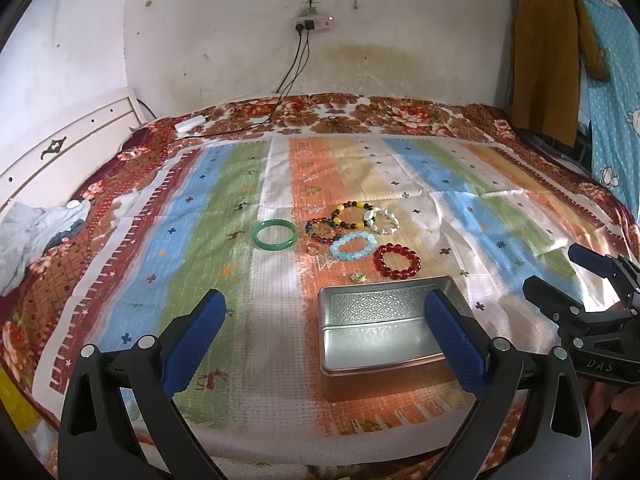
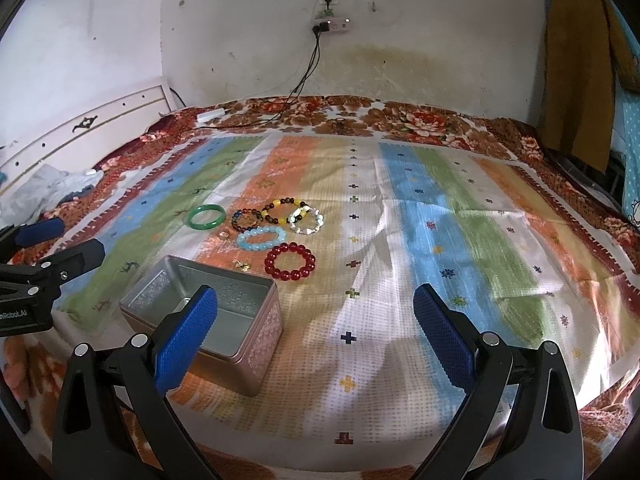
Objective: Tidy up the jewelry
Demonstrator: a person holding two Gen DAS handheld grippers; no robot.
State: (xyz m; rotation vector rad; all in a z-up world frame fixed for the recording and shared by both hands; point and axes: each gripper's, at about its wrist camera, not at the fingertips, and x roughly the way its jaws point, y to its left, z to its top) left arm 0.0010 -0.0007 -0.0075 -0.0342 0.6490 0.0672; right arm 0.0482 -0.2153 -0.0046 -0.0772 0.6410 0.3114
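A bed (image 1: 540, 148) in a floral blanket carries a striped cloth (image 1: 224, 208), and on the cloth an open metal tin (image 1: 384, 380) sits nearest. Just beyond it lie a red bead bracelet (image 1: 397, 261), a pale blue one (image 1: 353, 245), a green bangle (image 1: 276, 234), more beaded bracelets touching one another, a small ring (image 1: 312, 248) and a gold trinket (image 1: 357, 277). A white adapter (image 1: 191, 123) with cables rests near the wall.

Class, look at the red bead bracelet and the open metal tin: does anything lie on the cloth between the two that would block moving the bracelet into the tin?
Nothing visible blocks it. The red bead bracelet lies just beyond the tin, whose top is open. A small gold trinket sits left of the bracelet, beside that path rather than across it.
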